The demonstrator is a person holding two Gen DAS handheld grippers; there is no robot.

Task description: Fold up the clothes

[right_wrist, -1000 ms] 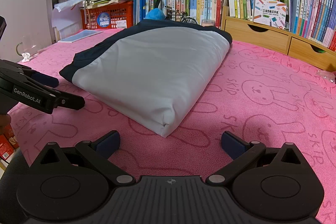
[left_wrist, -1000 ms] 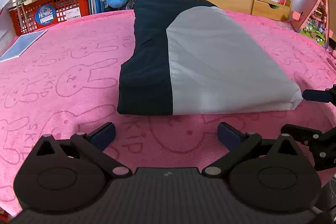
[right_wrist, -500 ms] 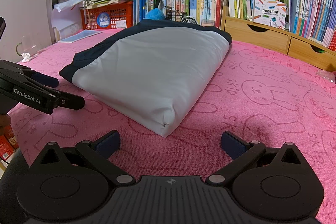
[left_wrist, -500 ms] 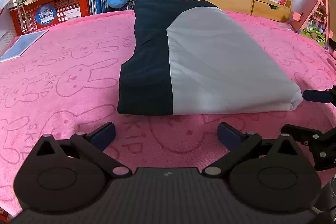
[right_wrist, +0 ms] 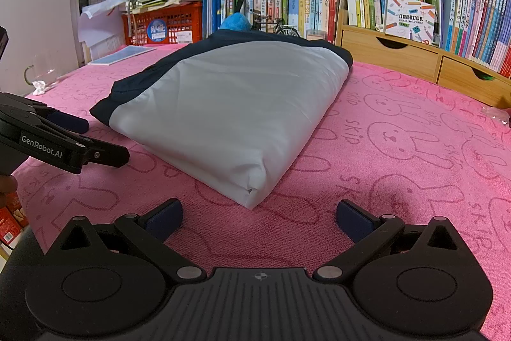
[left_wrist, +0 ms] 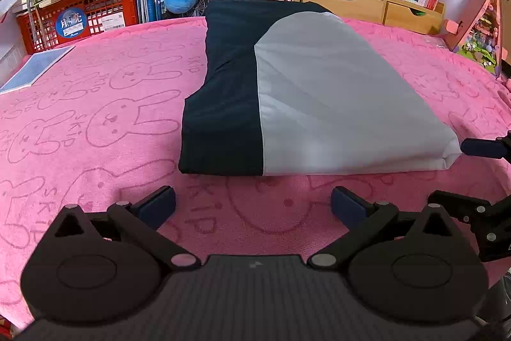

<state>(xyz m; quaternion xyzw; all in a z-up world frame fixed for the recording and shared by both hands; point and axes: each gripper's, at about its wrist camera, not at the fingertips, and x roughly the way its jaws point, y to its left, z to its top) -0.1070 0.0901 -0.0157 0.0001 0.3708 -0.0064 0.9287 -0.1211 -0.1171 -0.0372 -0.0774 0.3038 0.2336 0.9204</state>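
Garment (left_wrist: 335, 104), folded navy-and-grey, looks light, soft and slippery, best pinched at its near corner, with both grippers (left_wrist: 252, 200) (right_wrist: 258, 213) hovering, jaws spread and empty.

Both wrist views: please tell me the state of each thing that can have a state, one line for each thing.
Navy and grey folded garment: folded into a thick rectangle, lying flat on the cloth, not held.
Left gripper: jaws open, empty, apart from the garment.
Right gripper: jaws open, empty, facing the garment's near corner.
Pink rabbit-print cloth: spread flat.
Wooden drawers: closed.
Red plastic crate: upright, papers stacked on top.
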